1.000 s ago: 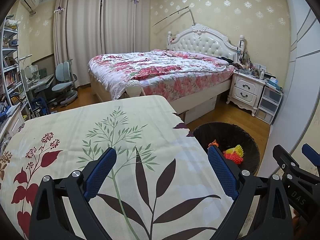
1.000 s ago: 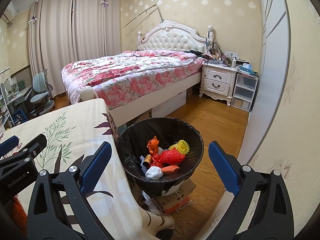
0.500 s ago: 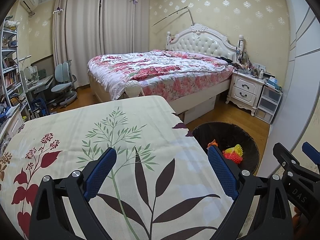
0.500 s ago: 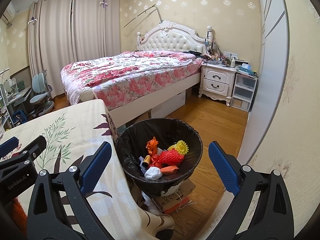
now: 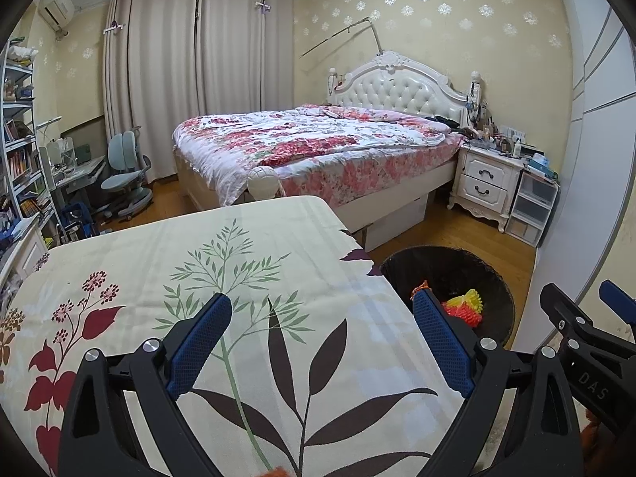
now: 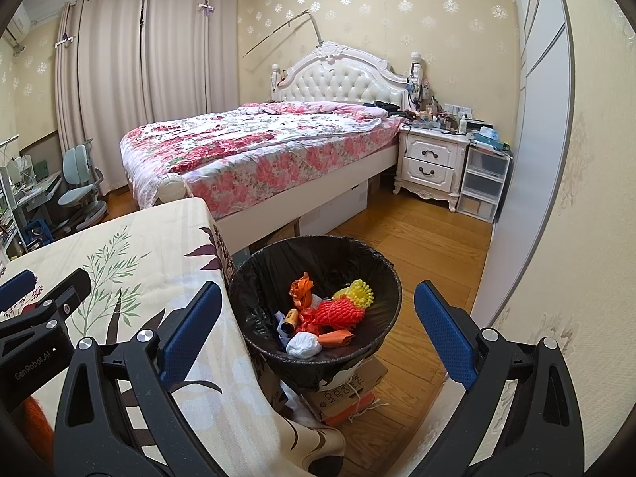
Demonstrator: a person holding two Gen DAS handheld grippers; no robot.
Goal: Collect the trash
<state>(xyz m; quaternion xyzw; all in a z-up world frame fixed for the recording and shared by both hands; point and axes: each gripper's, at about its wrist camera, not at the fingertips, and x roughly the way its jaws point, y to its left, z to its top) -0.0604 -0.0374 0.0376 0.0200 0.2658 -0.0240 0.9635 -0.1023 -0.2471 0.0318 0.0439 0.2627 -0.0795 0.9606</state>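
Both grippers are shown with fingers spread wide and nothing held between them. The left gripper (image 5: 318, 342) is held above the floral tablecloth (image 5: 238, 262), on which no loose trash is seen ahead of its fingers; only a small orange scrap (image 5: 274, 472) shows at the lower frame edge beneath it, too cropped to identify. The right gripper (image 6: 318, 334) is poised above and just short of the trash bin (image 6: 381, 262), which stands to its front, touching the table's hanging cloth edge. The bin, lined with a black bag, contains the collected trash (image 6: 330, 318): orange and yellow foam netting, a white wad, a small can. This pose is judged to suit a release over the bin, with collection apparently near complete. Beneath the bin a cardboard box (image 6: 349, 391) is seen. Beyond both grippers lie the bed (image 6: 254, 147) and nightstand (image 6: 431, 163), well apart, obstructing nothing.
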